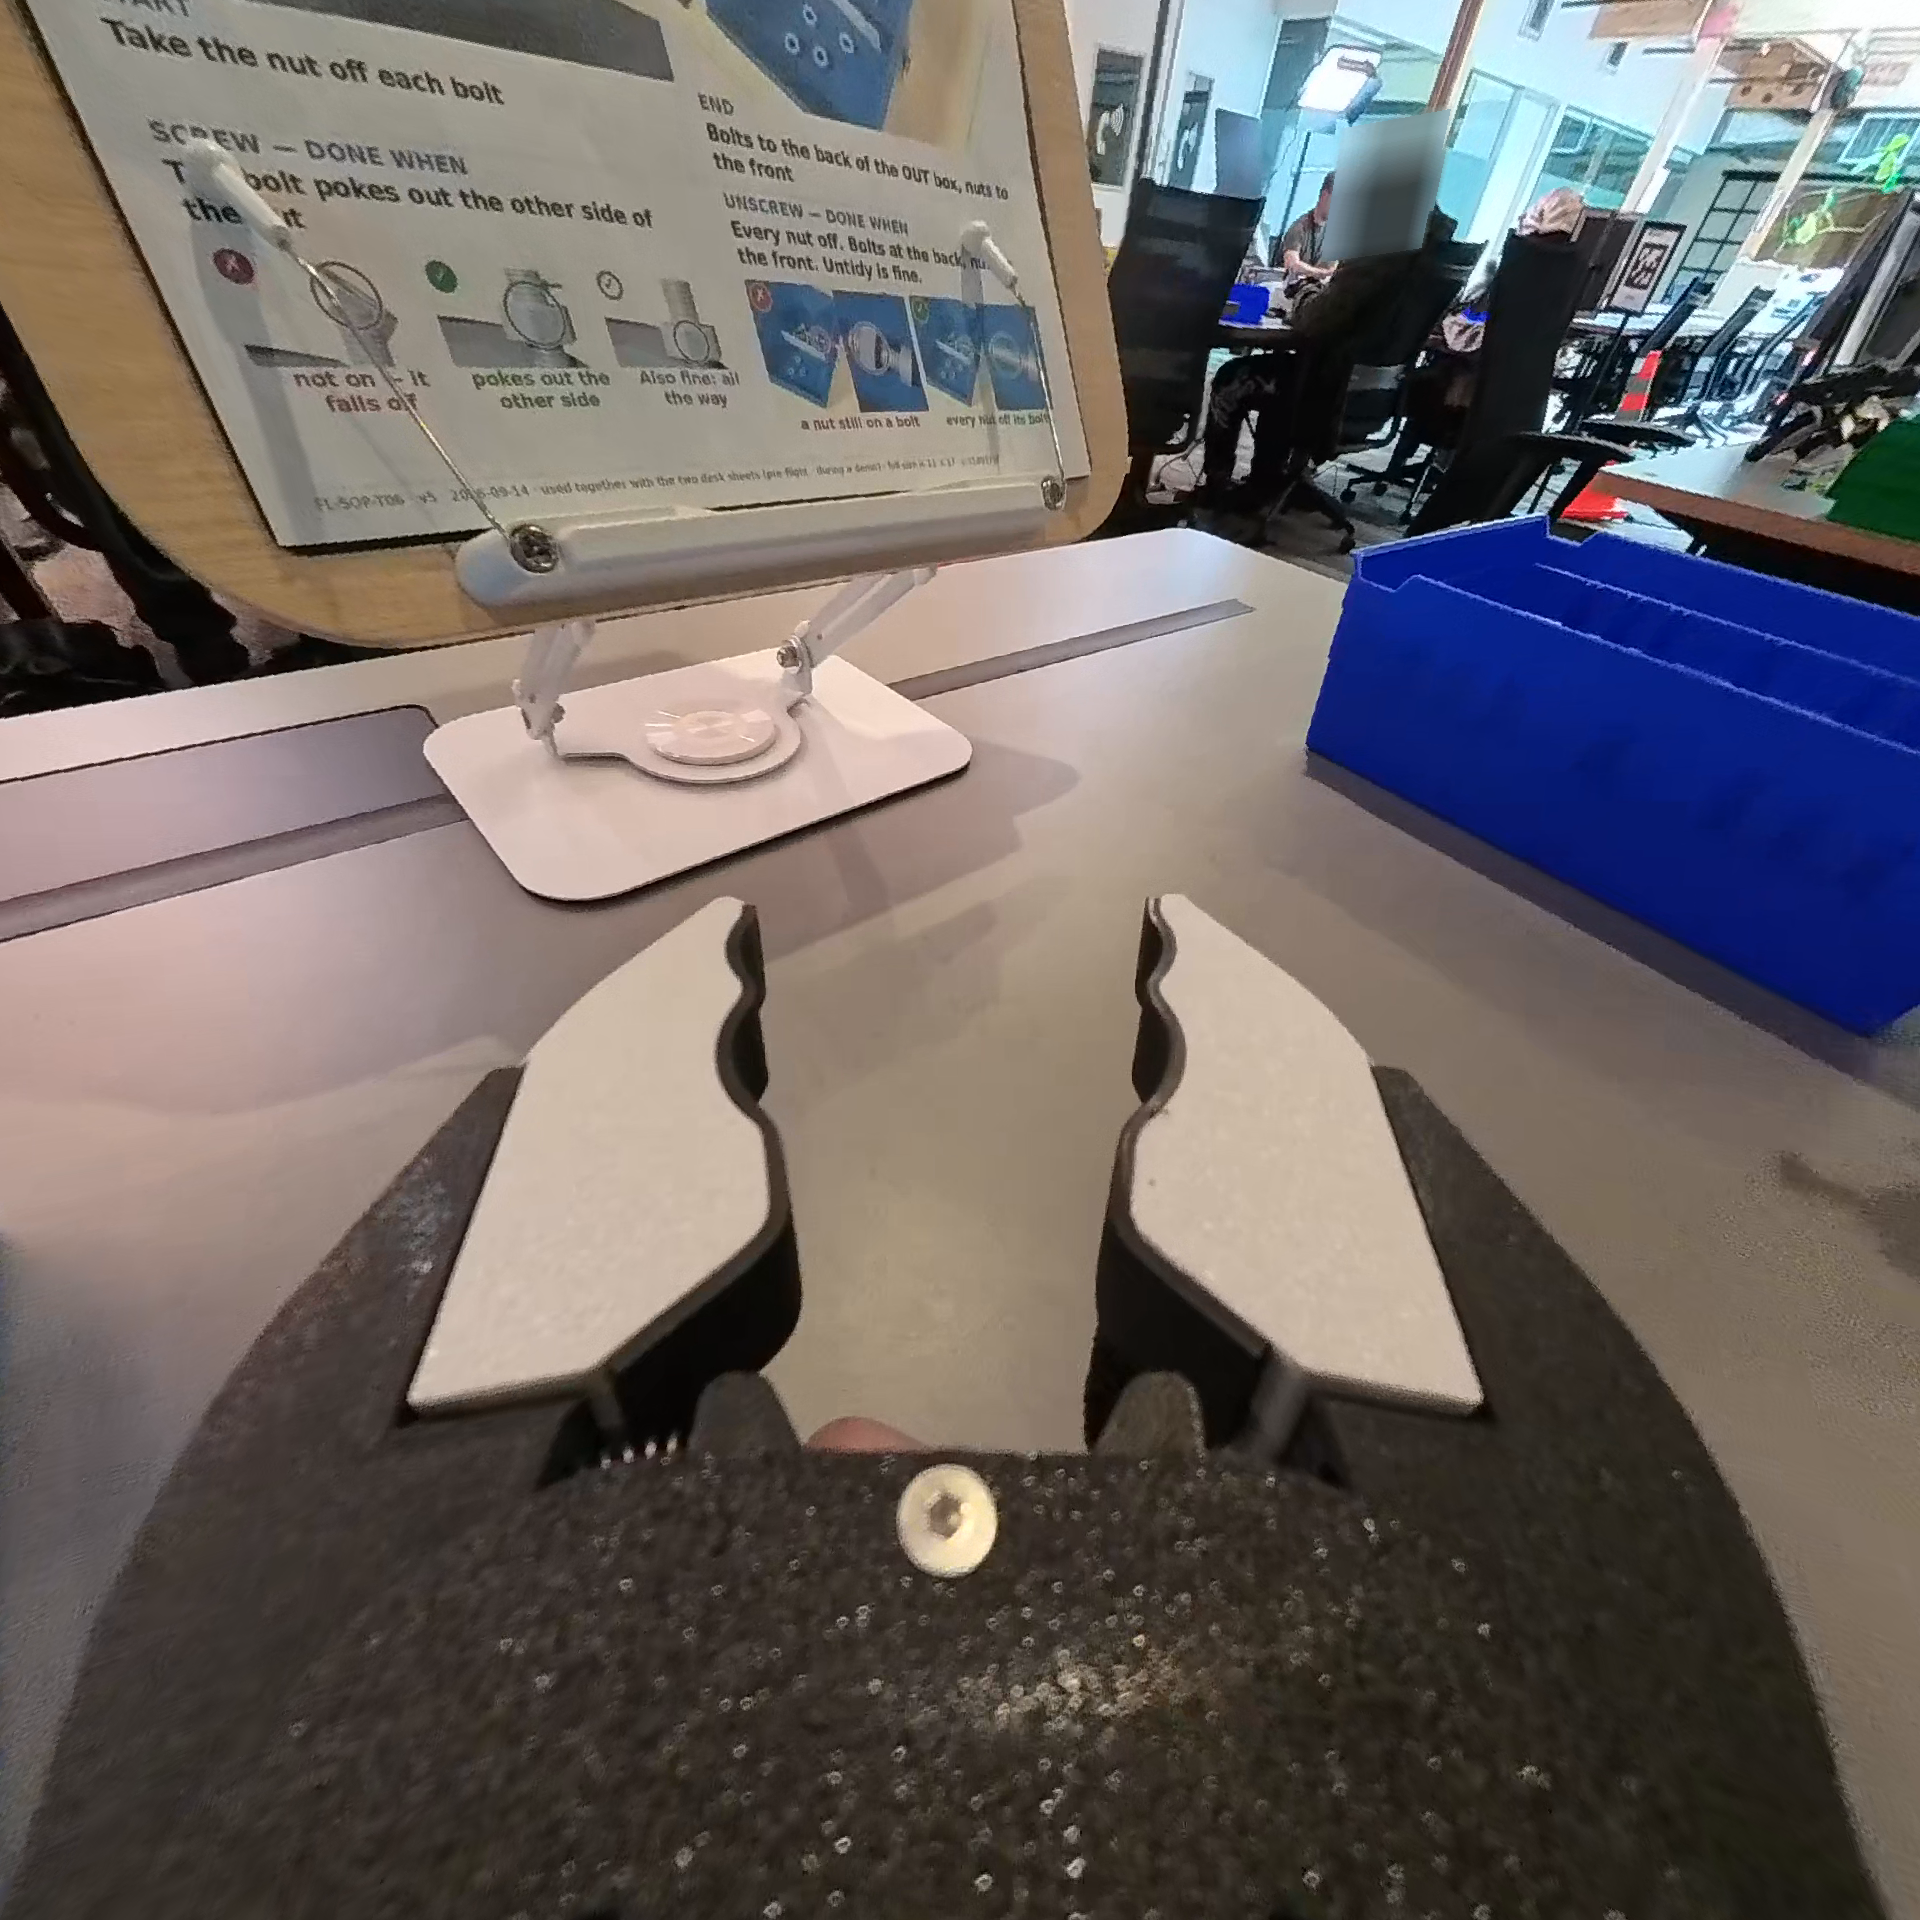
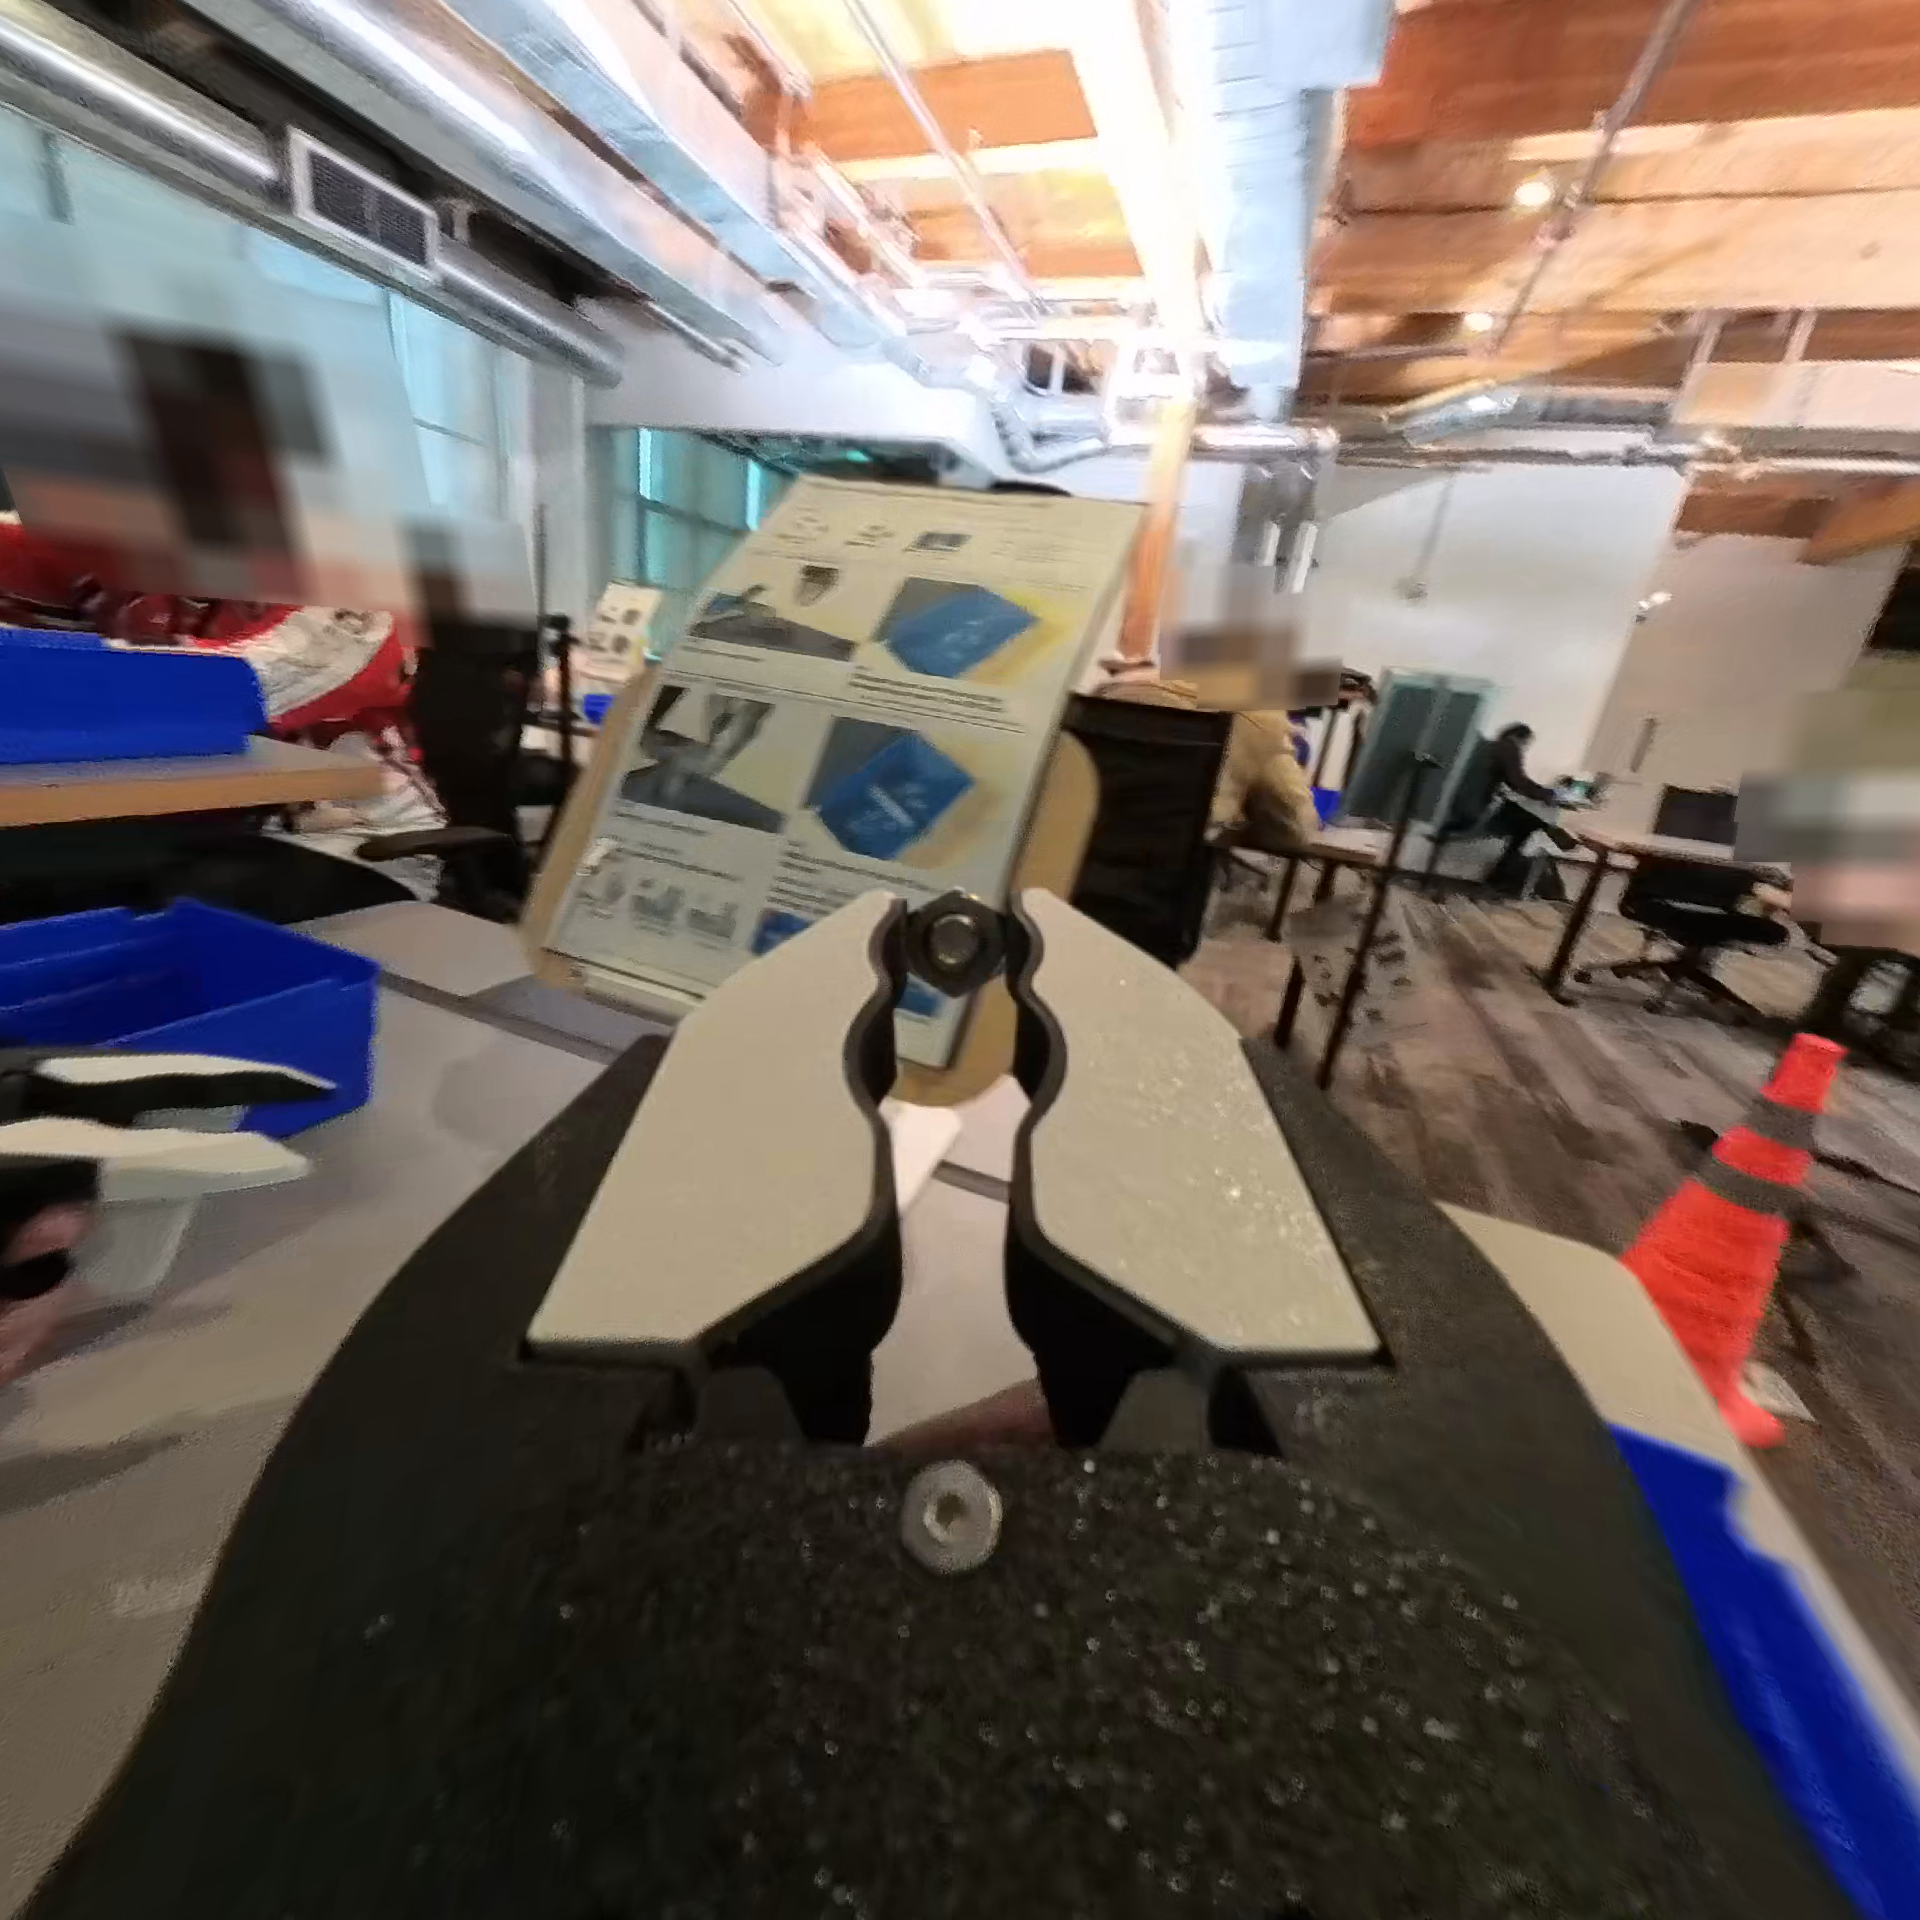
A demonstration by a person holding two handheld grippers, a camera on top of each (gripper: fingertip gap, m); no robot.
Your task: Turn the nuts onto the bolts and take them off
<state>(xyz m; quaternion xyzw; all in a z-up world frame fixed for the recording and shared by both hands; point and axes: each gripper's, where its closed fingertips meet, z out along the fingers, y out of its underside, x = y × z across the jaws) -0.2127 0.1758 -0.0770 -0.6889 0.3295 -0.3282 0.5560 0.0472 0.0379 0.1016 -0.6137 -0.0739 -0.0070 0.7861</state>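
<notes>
Open workshop, grey tabletop (image 1: 1039, 727), instruction board (image 1: 582, 260) on a stand at 12 o'clock. My right gripper (image 2: 954, 943) is raised, fingers pinching a nut (image 2: 954, 943) threaded on a bolt, end toward the camera. My left gripper (image 1: 948, 925) hovers low, fingers spread and empty, probably ready to take it; blue bin (image 1: 1621, 769) at 2 o'clock.

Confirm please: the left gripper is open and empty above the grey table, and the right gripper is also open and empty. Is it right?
Not entirely. The left gripper is open and empty above the grey table, but the right gripper is shut on a nut at its fingertips, as the right wrist view shows.
</notes>
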